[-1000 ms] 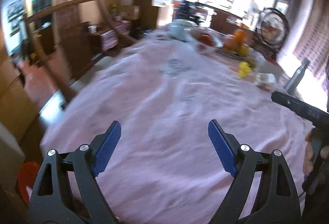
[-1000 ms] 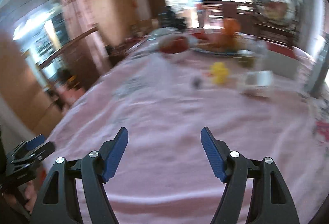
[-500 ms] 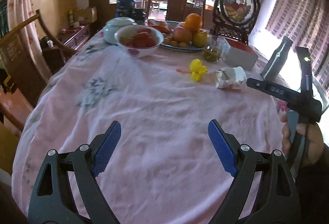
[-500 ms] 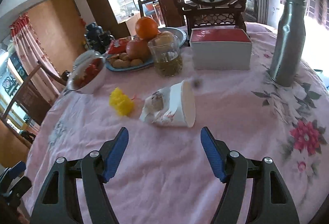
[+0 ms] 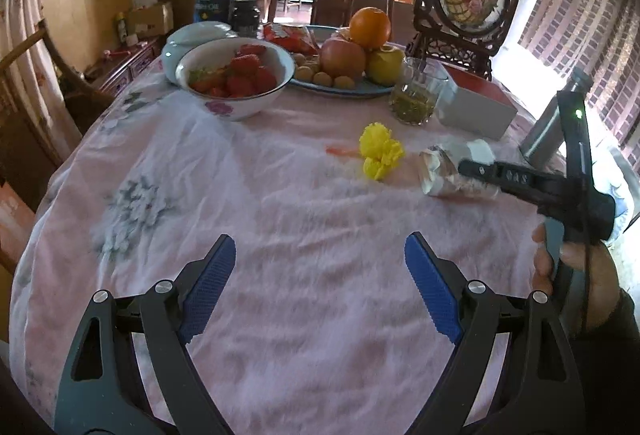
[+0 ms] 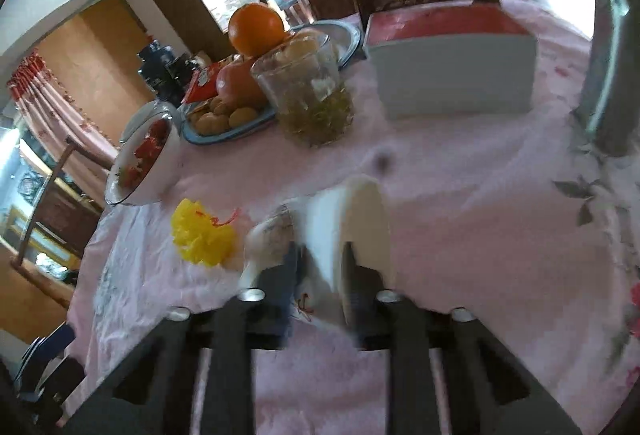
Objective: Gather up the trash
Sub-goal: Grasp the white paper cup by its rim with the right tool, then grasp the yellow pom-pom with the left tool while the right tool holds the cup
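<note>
while the right gripper (image 6: 320, 267) jaws just closed round the paper cup (image 6: 344, 227), left gripper (image 5: 318, 267) jaws gape empty.

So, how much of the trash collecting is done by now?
Nothing looks collected yet. In hand: the right tongs have just been closing on the crushed paper cup, which lies on its side on the table. Left to do: lift it away, then pick up the yellow wad and the orange scrap beside it. The left tongs are open and empty.

Wrinkled pink cloth tablecloth (image 5: 312, 219), crumpled paper cup (image 6: 344, 227)
</note>
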`<state>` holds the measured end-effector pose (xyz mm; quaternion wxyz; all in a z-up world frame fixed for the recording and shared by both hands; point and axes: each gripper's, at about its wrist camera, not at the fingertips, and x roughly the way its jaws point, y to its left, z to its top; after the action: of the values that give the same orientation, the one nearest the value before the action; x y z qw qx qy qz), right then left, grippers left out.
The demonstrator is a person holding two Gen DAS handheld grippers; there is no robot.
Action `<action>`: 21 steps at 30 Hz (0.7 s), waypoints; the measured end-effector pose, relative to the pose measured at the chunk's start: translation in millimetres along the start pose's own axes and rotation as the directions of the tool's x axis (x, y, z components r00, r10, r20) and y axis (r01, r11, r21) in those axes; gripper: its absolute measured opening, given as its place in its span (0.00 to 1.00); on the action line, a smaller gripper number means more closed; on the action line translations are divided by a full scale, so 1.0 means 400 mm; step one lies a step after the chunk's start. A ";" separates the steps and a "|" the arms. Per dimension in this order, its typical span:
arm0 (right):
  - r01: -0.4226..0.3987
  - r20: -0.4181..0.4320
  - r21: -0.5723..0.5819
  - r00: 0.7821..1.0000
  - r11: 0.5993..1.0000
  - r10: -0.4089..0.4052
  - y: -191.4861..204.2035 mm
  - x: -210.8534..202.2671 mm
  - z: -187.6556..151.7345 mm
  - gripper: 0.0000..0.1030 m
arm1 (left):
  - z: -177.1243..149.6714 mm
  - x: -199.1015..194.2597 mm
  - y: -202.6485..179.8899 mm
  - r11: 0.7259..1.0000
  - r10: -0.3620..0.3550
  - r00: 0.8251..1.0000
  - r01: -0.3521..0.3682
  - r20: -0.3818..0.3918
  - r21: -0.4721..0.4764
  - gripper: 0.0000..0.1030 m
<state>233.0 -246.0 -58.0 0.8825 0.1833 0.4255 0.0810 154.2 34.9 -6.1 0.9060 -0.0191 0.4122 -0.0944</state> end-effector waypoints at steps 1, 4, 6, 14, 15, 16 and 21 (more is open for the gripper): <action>-0.016 0.000 0.002 1.000 1.000 0.016 -0.001 -0.003 -0.002 0.15 | 0.010 0.014 -0.009 1.000 0.005 1.000 -0.005 0.001 0.009 0.81; -0.056 0.023 0.012 0.998 0.998 0.056 -0.009 -0.039 -0.015 0.08 | 0.034 0.050 -0.031 1.000 0.007 1.000 -0.007 0.000 0.027 0.81; -0.058 0.039 0.015 0.998 0.998 0.057 -0.018 -0.072 -0.027 0.07 | 0.048 0.075 -0.049 0.999 -0.011 1.000 0.011 -0.005 0.034 0.81; -0.069 0.102 0.044 0.993 0.997 0.064 -0.071 -0.175 -0.085 0.07 | 0.101 0.200 -0.140 0.996 -0.024 1.000 0.025 -0.013 0.081 0.81; -0.072 0.101 0.045 0.993 0.996 0.067 -0.073 -0.177 -0.085 0.07 | 0.105 0.212 -0.145 0.997 -0.019 1.000 0.020 -0.017 0.080 0.81; -0.075 0.104 0.048 0.992 0.996 0.070 -0.074 -0.179 -0.084 0.07 | 0.109 0.228 -0.148 0.997 -0.019 1.000 0.021 -0.024 0.077 0.81; -0.102 0.101 0.036 0.990 0.994 0.098 -0.072 -0.195 -0.087 0.07 | 0.124 0.291 -0.154 0.997 0.013 0.999 -0.010 -0.036 0.078 0.70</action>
<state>156.9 -287.0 -32.9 0.8934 0.2262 0.3729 0.1073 256.5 -49.4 -53.0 0.8988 0.0202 0.4249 -0.1055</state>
